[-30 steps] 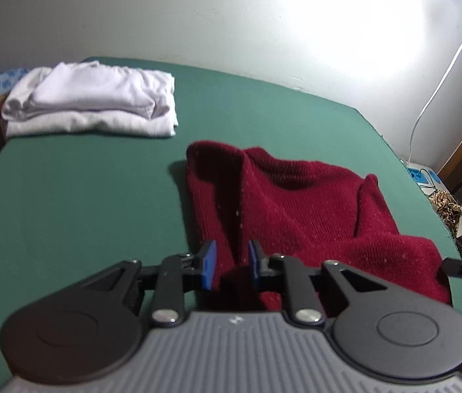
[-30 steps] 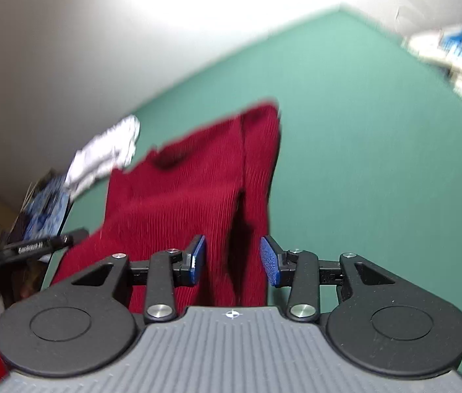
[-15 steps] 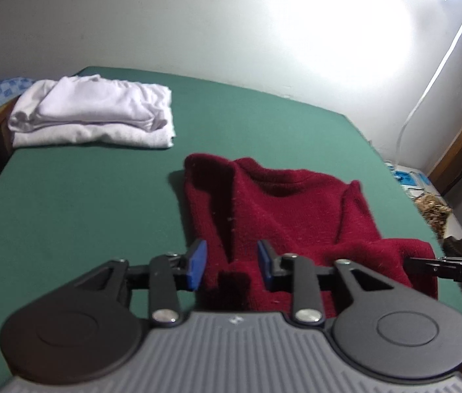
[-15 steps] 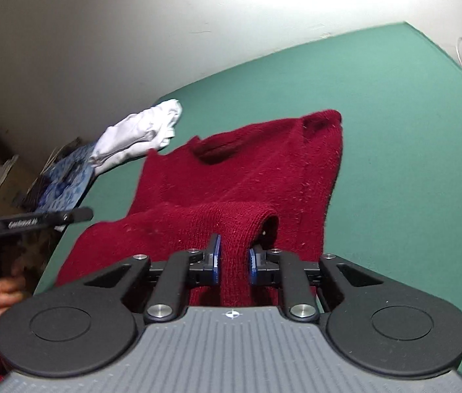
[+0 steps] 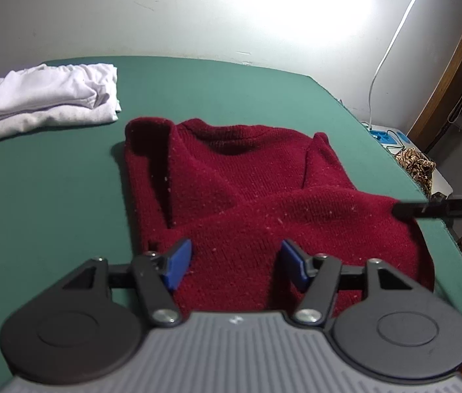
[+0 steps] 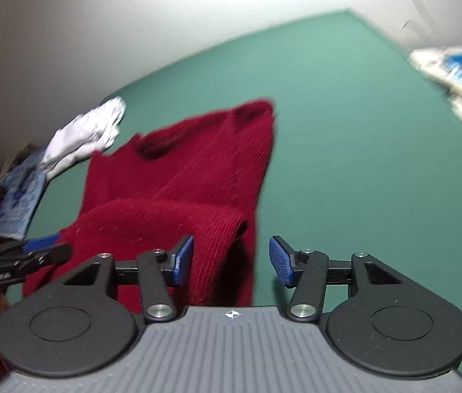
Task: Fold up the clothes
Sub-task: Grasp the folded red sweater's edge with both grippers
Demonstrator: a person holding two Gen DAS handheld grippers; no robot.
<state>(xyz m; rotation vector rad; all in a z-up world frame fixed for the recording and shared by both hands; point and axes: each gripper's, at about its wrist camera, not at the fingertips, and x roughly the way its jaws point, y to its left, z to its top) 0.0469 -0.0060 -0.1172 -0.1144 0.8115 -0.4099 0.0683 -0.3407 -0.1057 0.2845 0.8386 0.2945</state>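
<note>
A dark red knitted sweater (image 5: pixel 247 196) lies on the green table (image 5: pixel 50 203), its near part folded up over the rest. My left gripper (image 5: pixel 235 263) hovers over that near fold; its jaws are opening and the blue pads stand clear of the knit. In the right wrist view the same sweater (image 6: pixel 178 177) shows with the folded edge near my right gripper (image 6: pixel 231 260), whose jaws are also opening; cloth lies between the pads, untouched on the right side. The right gripper's finger (image 5: pixel 440 208) reaches the sweater's right edge in the left wrist view.
A stack of folded white clothes (image 5: pixel 44 98) sits at the table's far left corner, also seen as white clothes (image 6: pixel 90 131). Blue patterned fabric (image 6: pixel 18 196) lies beyond the table's left edge. A white cable (image 5: pixel 391 42) hangs on the wall; clutter (image 5: pixel 414 163) sits off the right edge.
Both grippers released the sweater's near edge and their jaws widened. The near part of the sweater now lies folded over the rest. The right view swung and blurred.
</note>
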